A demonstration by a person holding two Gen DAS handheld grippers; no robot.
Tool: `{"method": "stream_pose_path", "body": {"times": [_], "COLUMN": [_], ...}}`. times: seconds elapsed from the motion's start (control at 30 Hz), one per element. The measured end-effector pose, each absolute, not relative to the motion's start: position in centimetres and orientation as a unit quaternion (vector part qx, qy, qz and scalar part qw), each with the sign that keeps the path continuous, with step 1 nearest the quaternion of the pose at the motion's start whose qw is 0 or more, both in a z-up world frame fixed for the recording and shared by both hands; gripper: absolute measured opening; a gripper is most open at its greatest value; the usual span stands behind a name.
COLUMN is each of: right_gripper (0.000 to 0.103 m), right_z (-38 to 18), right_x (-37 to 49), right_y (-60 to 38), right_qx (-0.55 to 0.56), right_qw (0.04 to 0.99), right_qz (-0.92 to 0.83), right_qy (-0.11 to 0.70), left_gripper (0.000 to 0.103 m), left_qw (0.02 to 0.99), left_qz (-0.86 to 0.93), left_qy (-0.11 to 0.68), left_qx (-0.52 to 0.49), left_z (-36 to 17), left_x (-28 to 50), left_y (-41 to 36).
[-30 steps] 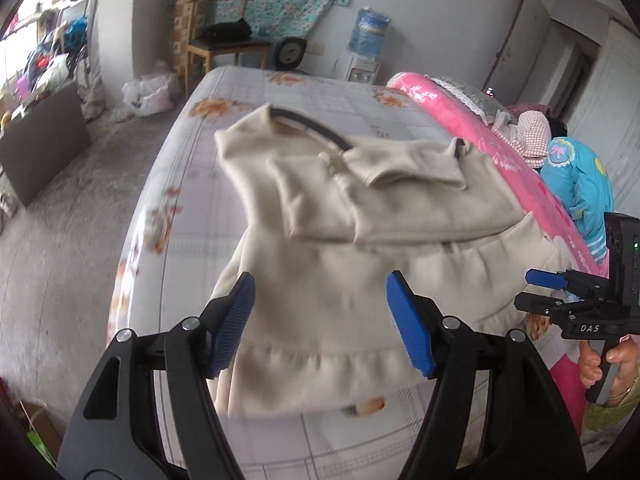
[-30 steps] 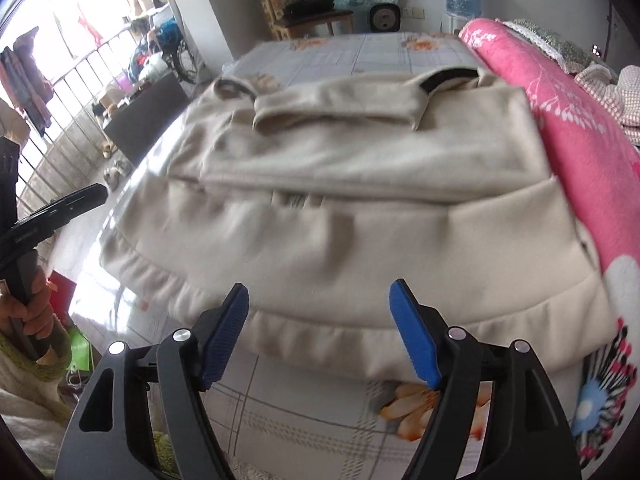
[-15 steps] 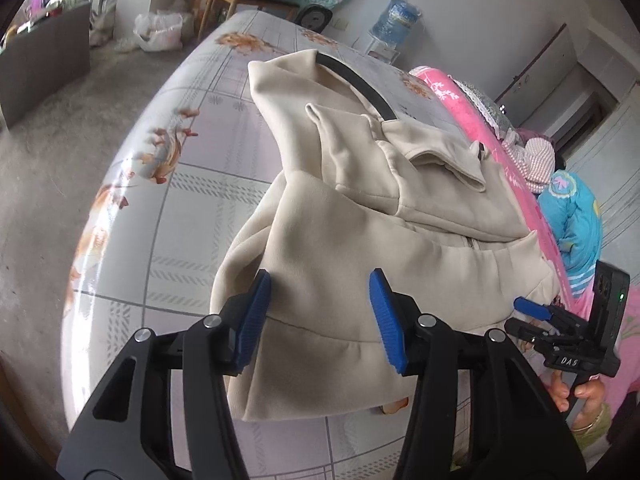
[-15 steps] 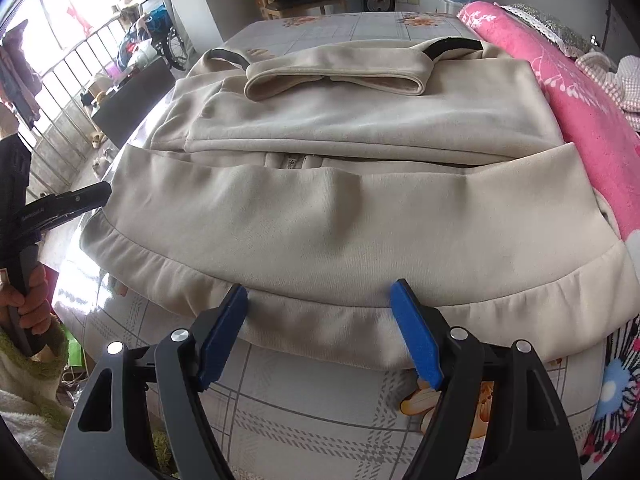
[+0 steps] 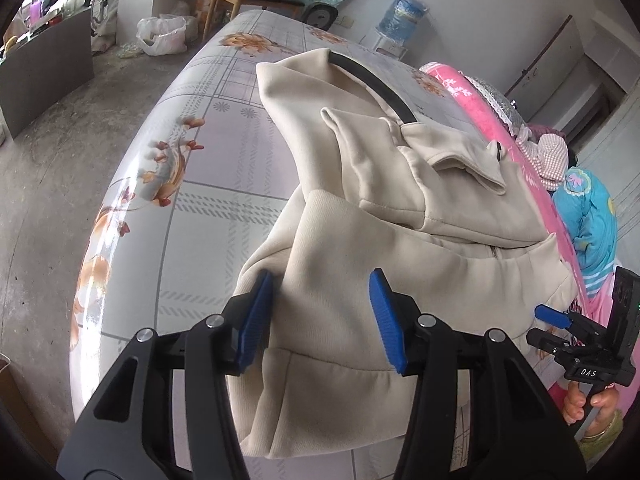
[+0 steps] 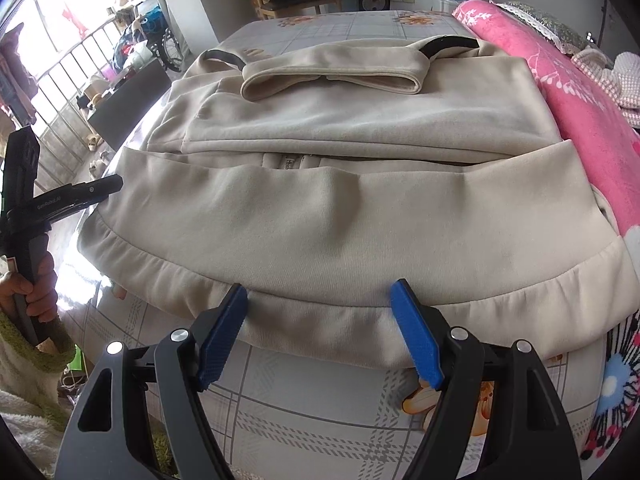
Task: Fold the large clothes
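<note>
Left wrist: left gripper (image 5: 320, 320) tilted down, fingers apart over jacket (image 5: 400, 280).

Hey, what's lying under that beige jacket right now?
The beige jacket lies on a floral checked bed sheet, which shows on its near, far and window sides. A pink blanket runs along its other side. Anything beneath the jacket itself is covered by the fabric.

"DAS" on right claw (image 5: 554, 322), "GenRobot.AI" on left claw (image 6: 116, 182)

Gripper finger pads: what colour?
Blue pads, clearest in the right wrist view.
</note>
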State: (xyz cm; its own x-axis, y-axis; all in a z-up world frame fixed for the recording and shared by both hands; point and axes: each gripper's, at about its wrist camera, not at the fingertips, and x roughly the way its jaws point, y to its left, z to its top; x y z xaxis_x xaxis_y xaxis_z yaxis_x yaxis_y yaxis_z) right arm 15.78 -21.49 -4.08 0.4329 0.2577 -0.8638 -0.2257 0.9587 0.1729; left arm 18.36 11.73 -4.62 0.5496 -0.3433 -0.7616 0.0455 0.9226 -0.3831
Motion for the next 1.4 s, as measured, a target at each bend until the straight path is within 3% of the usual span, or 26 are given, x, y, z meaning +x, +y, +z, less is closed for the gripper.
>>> {"method": "stream_pose_path", "body": {"times": [0.4, 1.13, 1.23, 1.4], "right_gripper": [0.073, 0.073, 0.073, 0.073], "right_z": [-4.1, -4.1, -4.0, -4.1], "right_x": [15.7, 15.7, 15.7, 15.7], "right_y": [-21.4, -21.4, -21.5, -21.5], "right_qx": [0.017, 0.017, 0.017, 0.017], "right_qw": [0.848, 0.848, 0.848, 0.849], "right_qz": [0.14, 0.141, 0.142, 0.144], "right_qy": [0.511, 0.51, 0.51, 0.509], "left_gripper": [0.044, 0.044, 0.035, 0.034], "left_qw": [0.862, 0.864, 0.875, 0.877], "left_qz": [-0.206, -0.149, -0.132, -0.124], "left_qy": [0.403, 0.455, 0.446, 0.451], "left_qx": [-0.227, -0.156, -0.132, -0.111], "left_z": [-3.5, -4.6, -4.2, -4.5], "left_x": [16.7, 20.0, 19.4, 18.8], "left_y": [12.6, 10.4, 9.7, 9.1]}}
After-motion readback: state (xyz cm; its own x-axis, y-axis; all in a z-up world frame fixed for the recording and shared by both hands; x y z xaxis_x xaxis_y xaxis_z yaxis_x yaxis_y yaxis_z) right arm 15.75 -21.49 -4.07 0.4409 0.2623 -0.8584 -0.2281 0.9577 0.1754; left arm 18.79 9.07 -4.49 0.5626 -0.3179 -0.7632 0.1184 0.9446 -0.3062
